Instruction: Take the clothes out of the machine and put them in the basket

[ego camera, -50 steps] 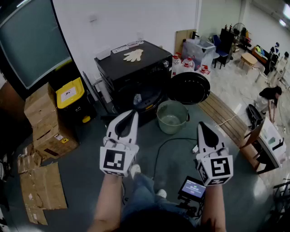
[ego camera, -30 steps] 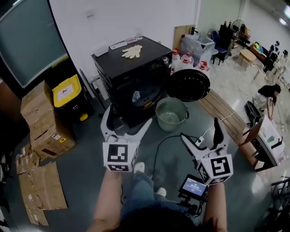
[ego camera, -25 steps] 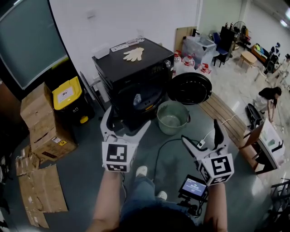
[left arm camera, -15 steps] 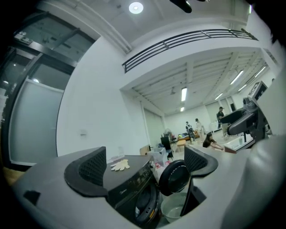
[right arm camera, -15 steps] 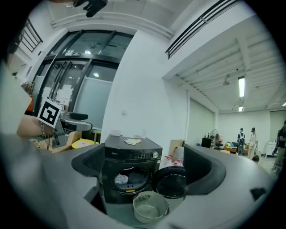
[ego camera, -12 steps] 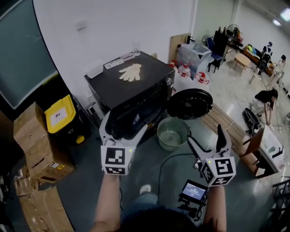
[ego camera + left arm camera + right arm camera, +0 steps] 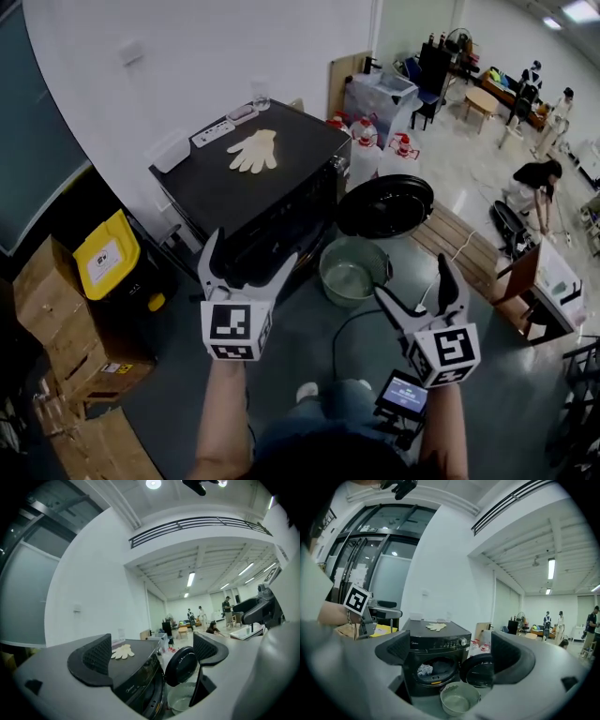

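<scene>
The black washing machine (image 7: 267, 192) stands against the wall with its round door (image 7: 384, 204) swung open to the right. Inside the drum lies a pale bundle of clothes (image 7: 425, 669), beside darker fabric. On the floor in front, by the door, sits the green basket (image 7: 352, 270), with nothing in it. My left gripper (image 7: 248, 258) is open in the air before the drum opening and holds nothing. My right gripper (image 7: 412, 281) is also open, just right of the basket and well above the floor.
A pale glove (image 7: 251, 150) lies on the machine's top. A yellow-lidded bin (image 7: 108, 262) and cardboard boxes (image 7: 56, 309) stand at the left. A black cable (image 7: 342, 328) runs over the floor. A wooden pallet (image 7: 464, 244) and water bottles (image 7: 364, 155) are at the right.
Both grippers went from shut to open. They and the head have moved closer to the machine, which now shows larger, and the view has tilted up.
</scene>
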### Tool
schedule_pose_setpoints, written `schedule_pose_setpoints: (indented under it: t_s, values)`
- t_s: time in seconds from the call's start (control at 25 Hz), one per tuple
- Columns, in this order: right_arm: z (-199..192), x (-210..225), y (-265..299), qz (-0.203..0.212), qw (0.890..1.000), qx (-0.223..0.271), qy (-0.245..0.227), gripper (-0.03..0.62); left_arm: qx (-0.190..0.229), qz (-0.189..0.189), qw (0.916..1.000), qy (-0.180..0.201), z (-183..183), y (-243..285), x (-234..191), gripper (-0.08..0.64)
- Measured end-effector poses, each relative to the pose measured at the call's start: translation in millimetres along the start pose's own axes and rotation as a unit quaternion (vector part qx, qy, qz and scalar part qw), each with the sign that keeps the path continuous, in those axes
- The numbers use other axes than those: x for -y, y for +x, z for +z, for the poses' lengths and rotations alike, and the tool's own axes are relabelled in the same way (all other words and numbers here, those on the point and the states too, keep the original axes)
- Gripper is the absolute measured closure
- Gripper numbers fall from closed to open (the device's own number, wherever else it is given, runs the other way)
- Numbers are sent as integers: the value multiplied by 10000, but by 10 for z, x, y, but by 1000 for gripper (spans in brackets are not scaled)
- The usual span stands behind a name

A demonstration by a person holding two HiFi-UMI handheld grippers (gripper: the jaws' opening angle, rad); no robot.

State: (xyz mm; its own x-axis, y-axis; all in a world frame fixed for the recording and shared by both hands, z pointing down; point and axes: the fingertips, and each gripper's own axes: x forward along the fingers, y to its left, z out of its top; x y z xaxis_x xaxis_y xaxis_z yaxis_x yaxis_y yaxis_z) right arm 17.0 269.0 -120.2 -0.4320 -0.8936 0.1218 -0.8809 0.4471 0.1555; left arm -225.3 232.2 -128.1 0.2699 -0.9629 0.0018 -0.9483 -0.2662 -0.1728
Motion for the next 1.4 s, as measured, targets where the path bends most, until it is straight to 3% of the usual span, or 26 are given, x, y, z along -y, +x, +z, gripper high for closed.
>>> schedule_pose_setpoints:
  t_s: [0.2,0.32,0.6,1.0,1.4]
  values:
    - [-87,231,101,-350,9982,-27,492,58,-121,-123,9998,-24,-122,195,20,15]
    - [-110,322,180,-331,9960,63,827,58,-180,-103,9998,-32,-162,301,38,15]
    - [-311,613,447,-198,9958,-88,888,58,-483,-199,9985,137,-321,690,196,15]
    - [-511,1555,1095,68,9952,-152,968,58,-763,-194,9964,329,-392,1713,663,17]
    - [-655,2366,1745,578,9919,-226,1107,59,-999,359,9942,169,-429,2521,856,32]
